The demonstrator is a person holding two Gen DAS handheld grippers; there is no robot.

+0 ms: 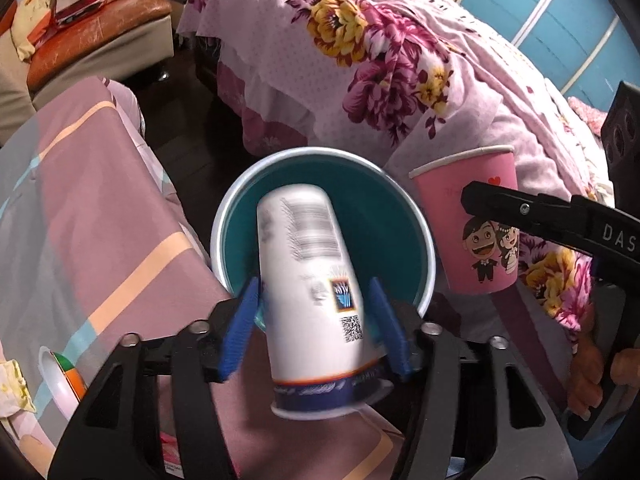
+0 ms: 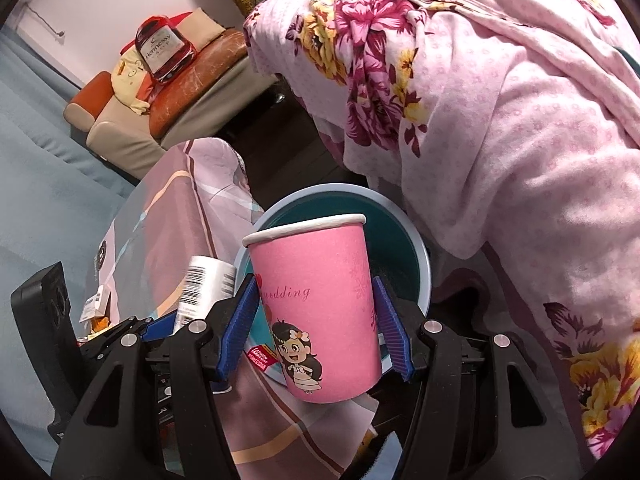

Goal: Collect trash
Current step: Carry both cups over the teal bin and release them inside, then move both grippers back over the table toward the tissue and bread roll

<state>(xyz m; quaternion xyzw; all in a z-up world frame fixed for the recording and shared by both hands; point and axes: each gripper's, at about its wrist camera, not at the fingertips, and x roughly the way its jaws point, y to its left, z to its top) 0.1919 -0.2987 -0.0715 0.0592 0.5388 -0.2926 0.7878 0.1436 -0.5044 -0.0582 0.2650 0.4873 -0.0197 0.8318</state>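
Observation:
In the left wrist view my left gripper (image 1: 314, 320) is shut on a white paper cup (image 1: 310, 280), tilted with its base over the round teal bin (image 1: 394, 216) below. My right gripper (image 2: 316, 320) is shut on a pink wedding paper cup (image 2: 316, 300), held upright just right of the bin (image 2: 420, 272). The pink cup (image 1: 476, 232) and a finger of the right gripper also show in the left wrist view. The white cup (image 2: 206, 284) shows at the left in the right wrist view.
A table with a pink plaid cloth (image 1: 92, 220) stands left of the bin, with small items (image 2: 96, 304) and a tape roll (image 1: 60, 376) on it. A bed with a floral pink blanket (image 1: 380, 60) is behind and right. A sofa (image 1: 100, 40) stands far back.

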